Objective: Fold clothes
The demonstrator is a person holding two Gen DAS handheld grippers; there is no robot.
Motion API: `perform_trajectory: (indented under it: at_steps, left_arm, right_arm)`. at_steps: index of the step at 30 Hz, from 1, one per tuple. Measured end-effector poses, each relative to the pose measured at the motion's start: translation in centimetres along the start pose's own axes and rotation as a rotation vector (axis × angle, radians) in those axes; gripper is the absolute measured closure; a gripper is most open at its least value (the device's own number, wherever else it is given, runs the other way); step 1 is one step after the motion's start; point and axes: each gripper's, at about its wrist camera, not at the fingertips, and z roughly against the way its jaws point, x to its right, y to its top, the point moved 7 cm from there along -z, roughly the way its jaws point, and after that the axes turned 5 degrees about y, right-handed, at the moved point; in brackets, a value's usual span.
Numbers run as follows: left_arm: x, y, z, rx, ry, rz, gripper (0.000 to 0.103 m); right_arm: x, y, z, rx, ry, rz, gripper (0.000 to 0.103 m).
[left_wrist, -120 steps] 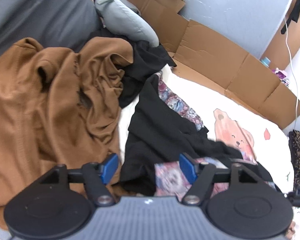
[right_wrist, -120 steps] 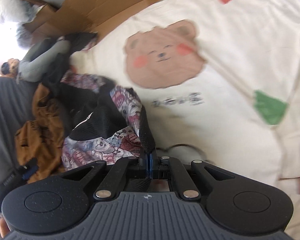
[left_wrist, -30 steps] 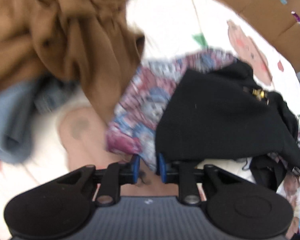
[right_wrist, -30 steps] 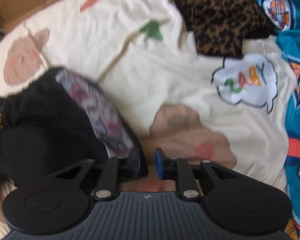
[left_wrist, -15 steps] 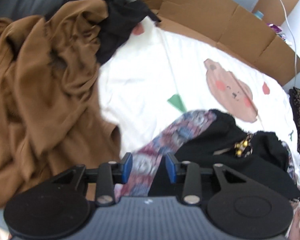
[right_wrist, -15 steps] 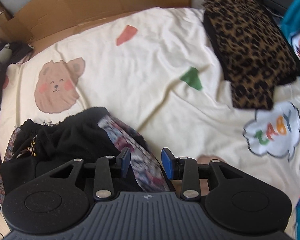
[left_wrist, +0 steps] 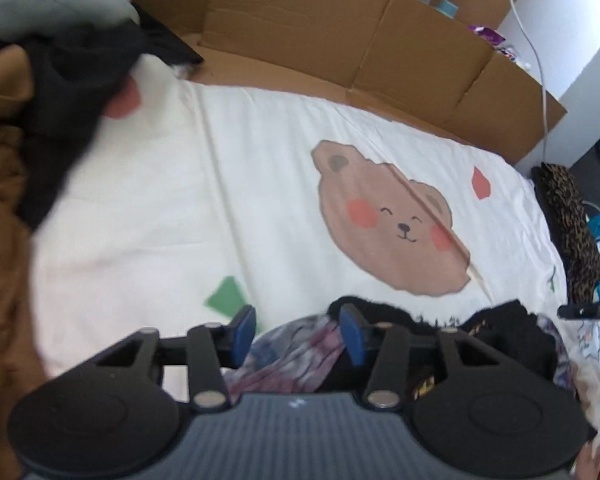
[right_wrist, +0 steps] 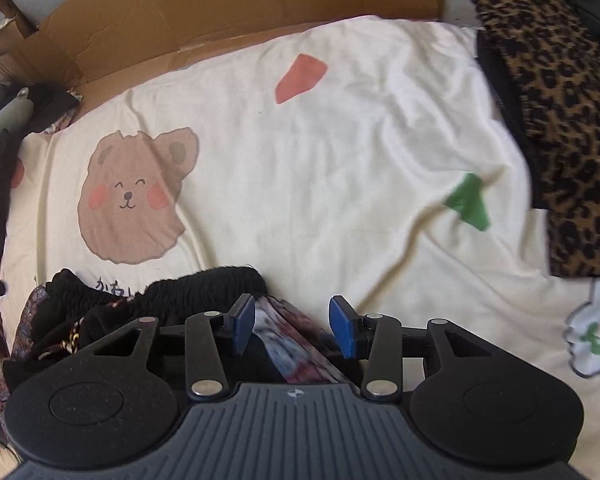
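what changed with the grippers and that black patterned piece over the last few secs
Both grippers let go: the left gripper and right gripper, clamped on the black and patterned garment a second ago, now stand open above it. It was dragged from the brown pile onto the bear sheet. The leopard-print cloth stayed.

sheet (right_wrist: 340, 152): smooth matt cloth | garment (right_wrist: 204, 284): fuzzy black knit, printed cloth lining | cardboard (left_wrist: 300, 28): matt brown | gripper (right_wrist: 292, 326): matt black plastic, shiny metal rivets
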Motion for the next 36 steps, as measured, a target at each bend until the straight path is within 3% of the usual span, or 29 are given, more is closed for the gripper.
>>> perform_trajectory:
  at_steps: [4, 14, 24, 30, 36]
  left_arm:
    - [1.9, 0.5, -2.0, 0.011, 0.008, -0.092, 0.053]
    - [2.6, -0.5, -4.2, -0.059, -0.023, -0.153, 0.053]
    - [2.2, -3.5, -5.4, -0.136, -0.028, -0.238, 0.051]
    - [2.2, -3.9, -5.6, -0.151, -0.034, -0.253, 0.051]
    - [3.0, -3.5, -6.2, -0.139, 0.013, -0.319, 0.046]
  right_arm:
    - [-0.6, 0.5, -1.3, 0.005, 0.004, -0.001, 0.054]
    - [-1.6, 1.1, -2.4, -0.006, 0.029, 0.033, 0.054]
    - [-0.7, -2.4, -4.2, -0.115, -0.02, 0.121, 0.053]
    - [-1.1, -4.3, -5.6, -0.176, -0.064, 0.211, 0.045]
    - [-1.3, -3.8, -6.3, -0.169, -0.081, 0.25, 0.042]
